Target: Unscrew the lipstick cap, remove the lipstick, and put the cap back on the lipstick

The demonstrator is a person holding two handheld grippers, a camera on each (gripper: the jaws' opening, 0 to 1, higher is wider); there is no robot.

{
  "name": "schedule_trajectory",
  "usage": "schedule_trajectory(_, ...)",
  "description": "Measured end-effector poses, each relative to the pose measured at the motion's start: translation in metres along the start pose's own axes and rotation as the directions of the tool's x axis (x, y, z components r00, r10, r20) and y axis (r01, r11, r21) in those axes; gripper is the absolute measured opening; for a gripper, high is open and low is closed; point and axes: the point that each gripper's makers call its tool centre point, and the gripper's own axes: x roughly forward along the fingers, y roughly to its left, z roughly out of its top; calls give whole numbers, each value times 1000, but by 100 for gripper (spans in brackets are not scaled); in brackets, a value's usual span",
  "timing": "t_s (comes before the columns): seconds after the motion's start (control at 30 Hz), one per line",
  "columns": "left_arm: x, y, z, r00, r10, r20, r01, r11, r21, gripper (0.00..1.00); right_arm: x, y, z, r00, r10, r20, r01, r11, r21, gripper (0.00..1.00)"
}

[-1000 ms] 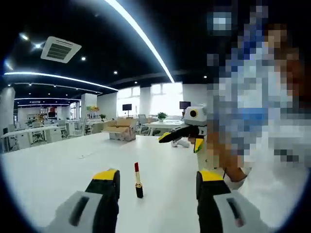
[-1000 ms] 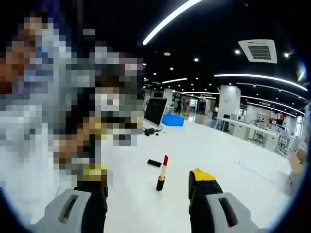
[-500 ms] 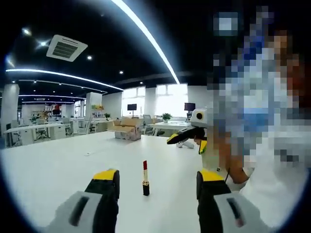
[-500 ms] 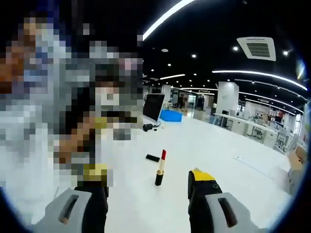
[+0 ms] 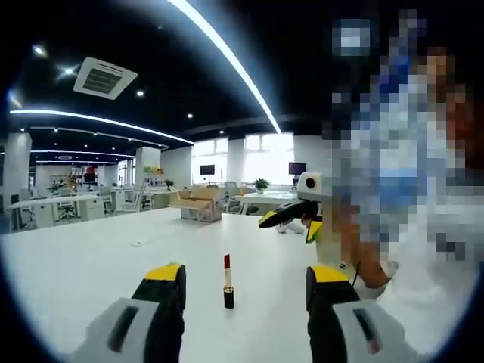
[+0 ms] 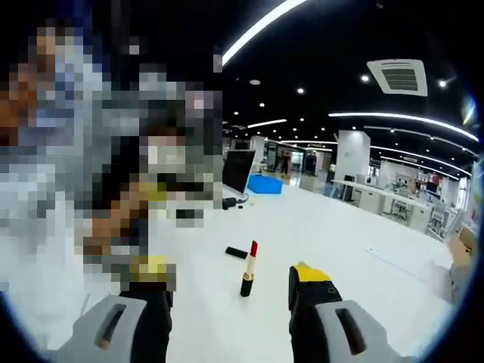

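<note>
The lipstick (image 5: 227,281) stands bare on the bench (image 5: 83,265), barely shifted since before. Its cap (image 6: 237,252) lies nearby. Both hand-held grippers, left (image 5: 246,302) and right (image 6: 231,306), stay wide and empty, so capping comes next.

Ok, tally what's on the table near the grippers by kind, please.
Lipstick, standing upright with its red tip exposed: 1
Black cap, lying on its side beyond the lipstick: 1
Total: 2
</note>
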Motion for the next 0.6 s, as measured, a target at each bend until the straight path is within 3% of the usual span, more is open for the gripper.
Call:
schedule_trajectory(0.27,8,0,-8,1000,-2,-16,2,1000,-13,66,35,-1,-16,999,18,-39,-17,1000,23,56)
schedule_trajectory(0.6,12,-4,-10,1000,-15,-25,15,1000,-12,66,80,-14,-50,991,-35,-128,40,999,33,54)
